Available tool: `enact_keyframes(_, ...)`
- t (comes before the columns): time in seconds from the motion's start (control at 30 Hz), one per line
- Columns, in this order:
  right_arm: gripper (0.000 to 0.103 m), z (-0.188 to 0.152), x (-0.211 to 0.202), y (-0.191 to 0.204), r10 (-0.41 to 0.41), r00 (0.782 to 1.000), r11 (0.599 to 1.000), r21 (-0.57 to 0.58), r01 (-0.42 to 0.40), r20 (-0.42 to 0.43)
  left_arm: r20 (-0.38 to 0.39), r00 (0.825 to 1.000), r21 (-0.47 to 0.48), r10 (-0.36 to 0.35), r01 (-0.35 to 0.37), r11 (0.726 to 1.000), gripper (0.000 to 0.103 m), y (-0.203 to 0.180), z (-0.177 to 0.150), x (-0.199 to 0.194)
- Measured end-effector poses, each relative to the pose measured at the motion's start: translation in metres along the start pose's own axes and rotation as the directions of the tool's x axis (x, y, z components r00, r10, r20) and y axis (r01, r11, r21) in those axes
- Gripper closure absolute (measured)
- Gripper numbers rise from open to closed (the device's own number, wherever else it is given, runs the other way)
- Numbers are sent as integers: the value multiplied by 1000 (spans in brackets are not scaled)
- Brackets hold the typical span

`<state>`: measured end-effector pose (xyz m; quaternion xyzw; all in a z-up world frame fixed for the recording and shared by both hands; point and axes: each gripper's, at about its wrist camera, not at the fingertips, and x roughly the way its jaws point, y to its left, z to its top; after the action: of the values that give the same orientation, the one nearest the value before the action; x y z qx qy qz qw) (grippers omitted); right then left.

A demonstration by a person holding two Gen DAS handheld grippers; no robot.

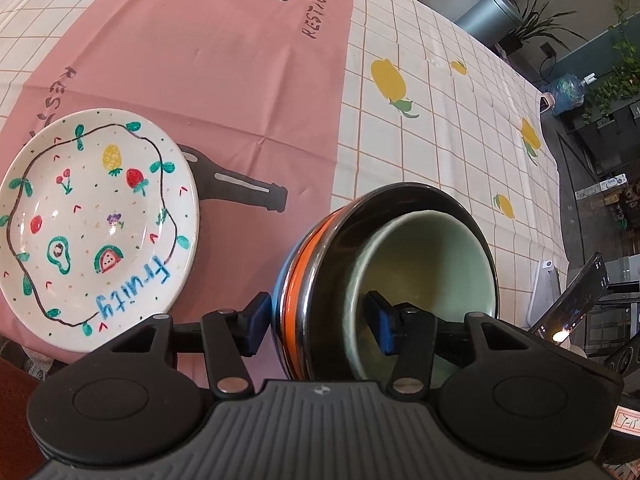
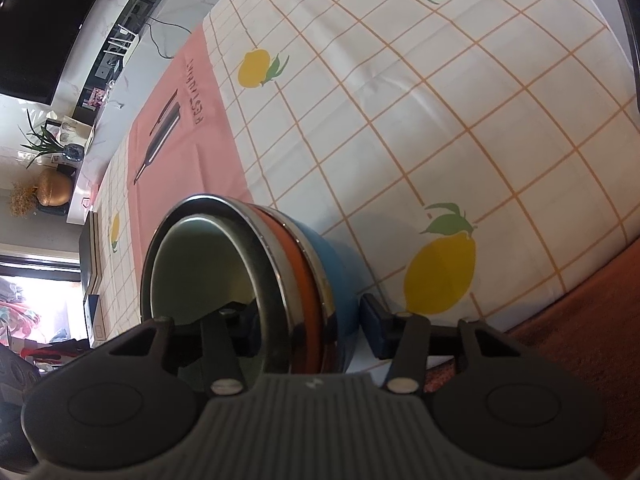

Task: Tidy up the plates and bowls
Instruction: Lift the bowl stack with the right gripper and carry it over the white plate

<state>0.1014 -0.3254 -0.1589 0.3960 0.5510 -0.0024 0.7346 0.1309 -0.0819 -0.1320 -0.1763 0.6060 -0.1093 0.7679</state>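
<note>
Lemon-print tablecloth (image 1: pixel 440 128) is spread beneath a nested bowl stack (image 1: pixel 384 280), whose rim is straddled by the left gripper (image 1: pixel 316 326) and right gripper (image 2: pixel 308 332); whether either is clamped cannot be told. Stacking seems underway; the fruit plate (image 1: pixel 96 220) likely awaits a careful, level transfer.

This place looks like a lived-in home, probably a dining or living area. A large table carries a checked tablecloth (image 1: pixel 440 128) printed with yellow lemons, and over it lies a pink cloth (image 1: pixel 224 60) with bottle drawings and the word RESTAURANT. Beyond the far right corner of the table stand potted plants (image 1: pixel 532 20), a big water bottle (image 1: pixel 566 94) and a grey bin (image 1: pixel 490 12). In the right wrist view, a dark screen (image 2: pixel 36 28) hangs on the wall above a marble shelf (image 2: pixel 108 92), with a golden vase (image 2: pixel 52 188) holding dried flowers and a green plant (image 2: pixel 40 142) near it.
</note>
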Motion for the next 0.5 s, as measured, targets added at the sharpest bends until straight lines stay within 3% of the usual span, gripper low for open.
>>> enact_keyframes(0.5,58,-2,-2,-4,16,1000,1000,18,-16,7,14,1000,-5,4,-4,1000,50,1,1,-4)
